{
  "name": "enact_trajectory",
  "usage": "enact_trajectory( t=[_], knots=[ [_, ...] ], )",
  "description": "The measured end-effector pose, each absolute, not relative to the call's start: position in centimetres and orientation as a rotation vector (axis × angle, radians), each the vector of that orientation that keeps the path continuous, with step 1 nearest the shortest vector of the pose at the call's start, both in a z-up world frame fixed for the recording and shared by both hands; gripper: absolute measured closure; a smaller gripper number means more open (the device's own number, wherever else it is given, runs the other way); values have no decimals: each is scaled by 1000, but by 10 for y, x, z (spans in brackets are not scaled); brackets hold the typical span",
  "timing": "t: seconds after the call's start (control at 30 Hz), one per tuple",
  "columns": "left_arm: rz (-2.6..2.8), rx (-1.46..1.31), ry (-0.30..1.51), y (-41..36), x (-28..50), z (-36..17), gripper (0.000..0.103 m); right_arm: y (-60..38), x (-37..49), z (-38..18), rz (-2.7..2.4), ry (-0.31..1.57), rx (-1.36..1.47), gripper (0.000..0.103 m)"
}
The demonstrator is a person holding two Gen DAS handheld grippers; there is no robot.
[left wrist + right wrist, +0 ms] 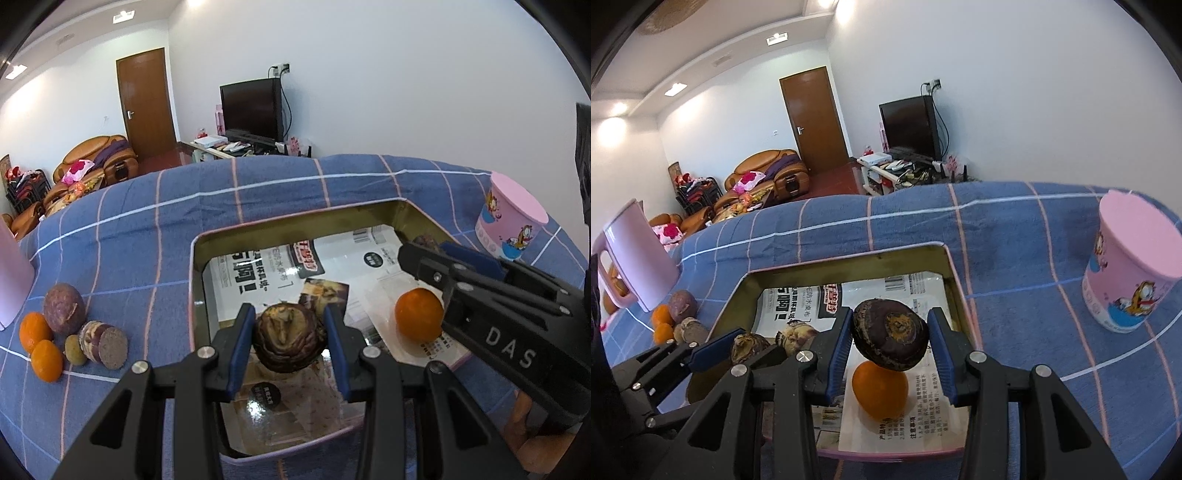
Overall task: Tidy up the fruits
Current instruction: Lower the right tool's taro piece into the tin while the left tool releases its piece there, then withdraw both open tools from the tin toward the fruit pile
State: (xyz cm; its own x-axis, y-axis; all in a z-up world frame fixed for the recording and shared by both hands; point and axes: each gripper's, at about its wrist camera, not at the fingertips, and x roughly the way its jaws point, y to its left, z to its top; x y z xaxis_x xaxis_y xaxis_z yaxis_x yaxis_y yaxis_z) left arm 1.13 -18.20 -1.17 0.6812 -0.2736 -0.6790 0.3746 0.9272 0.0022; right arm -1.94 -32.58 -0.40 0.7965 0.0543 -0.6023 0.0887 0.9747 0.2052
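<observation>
My left gripper (pixel 289 334) is shut on a wrinkled brown fruit (pixel 288 338) and holds it over the near left part of the open metal tin (pixel 295 216). My right gripper (pixel 890 341) is shut on a dark purple fruit (pixel 890 334) above an orange (pixel 880 391) that lies in the tin (pixel 846 258). The orange also shows in the left wrist view (pixel 418 319), beside the right gripper's fingers (pixel 421 260). Left of the tin lie two oranges (pixel 35 330), a purple fruit (pixel 64 308), a small green fruit (pixel 75 349) and a cut purple fruit (pixel 105 345).
The tin sits on a blue checked cloth (pixel 258 188) and is lined with printed paper (pixel 266 273). A pink cartoon cup (pixel 1134 269) stands to the right. A pink jug (pixel 639 254) stands at the far left, behind the loose fruit.
</observation>
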Motion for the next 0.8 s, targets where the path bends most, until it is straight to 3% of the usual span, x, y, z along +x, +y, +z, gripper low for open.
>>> enact_trajectory(
  t=[0.13,0.27,0.33,0.4,0.57,0.8],
  knots=[
    [-364,152,741,-183,12,-12,63,-328,-18,-6,5,654,265,55],
    [-357,150,739,-184,12,-12,61,-323,-21,-4,20,645,266,43],
    [-353,151,733,-184,11,-12,54,-322,-25,-2,5,627,257,40],
    [-342,157,711,-183,7,-10,29,-325,-29,2,-22,591,262,38],
    [-317,147,610,-178,-9,2,2,-342,-44,10,-92,490,327,33],
    [-249,108,554,-159,-7,10,1,-351,-68,26,-189,314,316,32]
  ],
)
